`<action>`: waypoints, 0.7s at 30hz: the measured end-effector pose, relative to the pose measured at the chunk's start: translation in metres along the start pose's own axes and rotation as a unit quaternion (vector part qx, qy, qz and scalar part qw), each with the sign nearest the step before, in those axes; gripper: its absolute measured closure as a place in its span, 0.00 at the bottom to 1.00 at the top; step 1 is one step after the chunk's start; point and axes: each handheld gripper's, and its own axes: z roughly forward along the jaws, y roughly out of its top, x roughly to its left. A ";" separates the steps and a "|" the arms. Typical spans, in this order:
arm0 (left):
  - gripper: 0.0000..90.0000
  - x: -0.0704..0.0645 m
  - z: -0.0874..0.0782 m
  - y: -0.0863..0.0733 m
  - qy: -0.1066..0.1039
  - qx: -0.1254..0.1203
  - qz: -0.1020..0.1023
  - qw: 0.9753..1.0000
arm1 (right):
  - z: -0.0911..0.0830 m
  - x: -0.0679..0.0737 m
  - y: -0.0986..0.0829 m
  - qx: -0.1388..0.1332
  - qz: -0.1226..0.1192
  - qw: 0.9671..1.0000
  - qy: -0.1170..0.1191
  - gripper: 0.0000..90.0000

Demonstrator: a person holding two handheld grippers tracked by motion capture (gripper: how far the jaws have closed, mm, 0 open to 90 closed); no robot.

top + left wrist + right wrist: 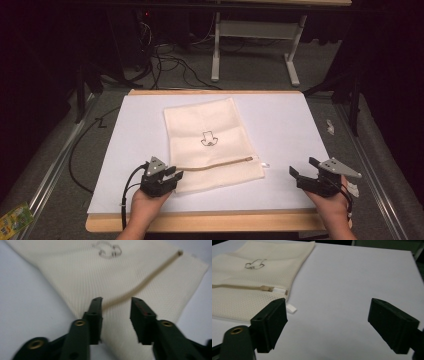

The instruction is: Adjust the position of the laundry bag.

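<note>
A cream mesh bag [210,135] with a small black drawing lies flat in the middle of the white sheet [280,120]. Its tan zipper [215,165] runs across the near end and stops at a white pull tab [265,164]. My left gripper [176,174] is open at the bag's near left corner. In the left gripper view the jaws [116,301] stand over the mesh [82,277], with the zipper line [150,277] running away between them. My right gripper [303,166] is wide open on the bare sheet, to the right of the bag. In the right gripper view [329,307] the pull tab [291,308] lies just beyond its left jaw.
The white sheet covers a wooden table [210,221] whose front edge is near the hands. Cables [170,62] and a white table frame [255,35] are on the floor behind. A green packet [15,216] lies on the floor at the left, paper scraps [330,126] at the right.
</note>
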 end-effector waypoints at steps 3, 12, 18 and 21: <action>0.46 0.002 0.002 -0.003 0.004 -0.006 0.011 1.000 | 0.011 0.014 0.003 0.016 -0.003 1.000 0.016 0.39; 0.45 -0.003 0.006 -0.002 -0.005 -0.010 0.010 1.000 | 0.083 0.037 0.041 0.075 -0.006 0.997 0.021 0.64; 0.48 -0.007 0.005 -0.003 -0.006 -0.017 0.020 1.000 | 0.141 0.053 0.054 0.121 0.007 0.992 0.030 0.63; 0.47 -0.005 0.005 -0.004 -0.002 -0.016 0.027 0.999 | 0.159 0.060 0.052 0.152 0.002 0.988 0.028 0.68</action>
